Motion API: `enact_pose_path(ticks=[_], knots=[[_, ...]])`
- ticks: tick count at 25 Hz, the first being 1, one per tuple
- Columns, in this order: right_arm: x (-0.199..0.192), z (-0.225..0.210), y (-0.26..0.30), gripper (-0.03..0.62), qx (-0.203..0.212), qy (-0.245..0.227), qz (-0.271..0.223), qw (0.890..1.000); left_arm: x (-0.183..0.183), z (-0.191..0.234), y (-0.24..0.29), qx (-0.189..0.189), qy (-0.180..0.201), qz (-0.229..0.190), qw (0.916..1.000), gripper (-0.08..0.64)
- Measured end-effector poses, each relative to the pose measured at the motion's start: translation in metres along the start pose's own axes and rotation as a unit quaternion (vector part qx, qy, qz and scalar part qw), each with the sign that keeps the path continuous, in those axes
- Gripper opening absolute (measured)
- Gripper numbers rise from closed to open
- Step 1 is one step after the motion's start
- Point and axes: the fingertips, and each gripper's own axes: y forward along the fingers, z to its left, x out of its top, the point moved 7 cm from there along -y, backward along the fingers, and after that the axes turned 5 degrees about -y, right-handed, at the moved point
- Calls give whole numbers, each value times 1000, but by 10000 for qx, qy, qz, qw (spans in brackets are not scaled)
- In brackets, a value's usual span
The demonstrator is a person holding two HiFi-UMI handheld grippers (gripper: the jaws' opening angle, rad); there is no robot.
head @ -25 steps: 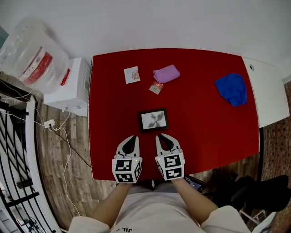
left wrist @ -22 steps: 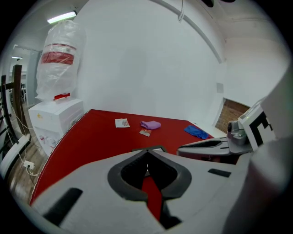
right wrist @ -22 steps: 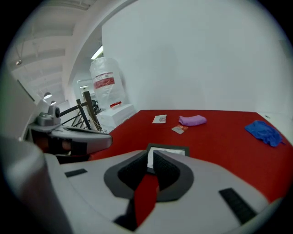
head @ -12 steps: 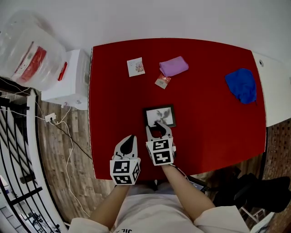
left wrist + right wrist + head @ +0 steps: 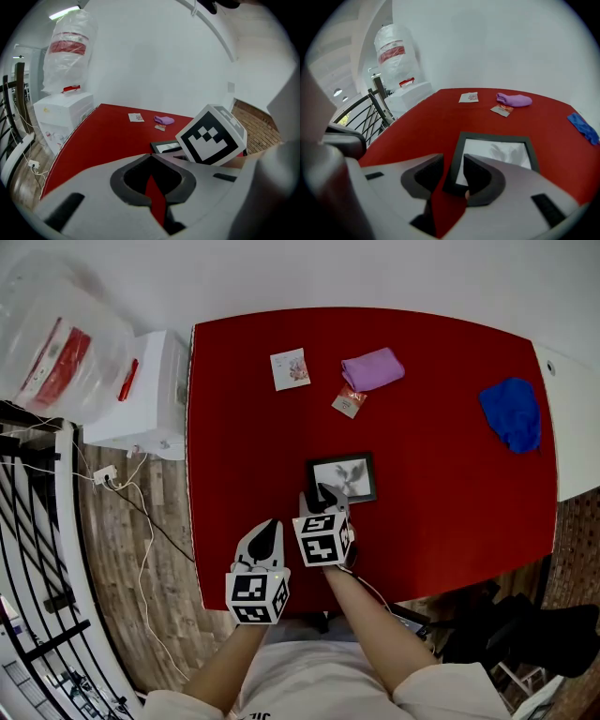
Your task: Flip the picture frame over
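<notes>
The black picture frame [image 5: 342, 477] lies face up on the red table [image 5: 244, 427], a grey winged image showing under its glass. My right gripper [image 5: 322, 495] points down at its near left corner. In the right gripper view the jaws are opening, and that corner of the frame [image 5: 497, 152] sits between them, with a gap beside the left finger [image 5: 429, 171]. My left gripper [image 5: 267, 529] hangs shut to the left, apart from the frame and over bare table. Its view shows the frame [image 5: 164, 147] beyond the shut tips [image 5: 151, 156], partly hidden by the right gripper's marker cube [image 5: 212, 136].
A photo card [image 5: 291, 368], a purple cloth [image 5: 372, 368] and a small packet [image 5: 348, 401] lie at the table's far side. A blue cloth [image 5: 514, 415] rests at the far right. A white cabinet [image 5: 150, 399] and plastic bag [image 5: 56, 352] stand off the left edge.
My right gripper has moved forward and down to the frame's near left corner, and its jaws have gone from shut to open. The left gripper shifted only slightly.
</notes>
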Motion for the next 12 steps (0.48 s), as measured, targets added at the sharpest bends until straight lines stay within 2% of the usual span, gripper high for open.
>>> enact_pose_path(ticks=[6, 12], knots=[[2, 2, 10, 106, -396, -347, 262, 9983, -3, 11, 0, -28, -55, 65, 10000, 6], [3, 5, 11, 79, -614, -253, 279, 9974, -1, 20, -1, -3, -132, 34, 9999, 6]])
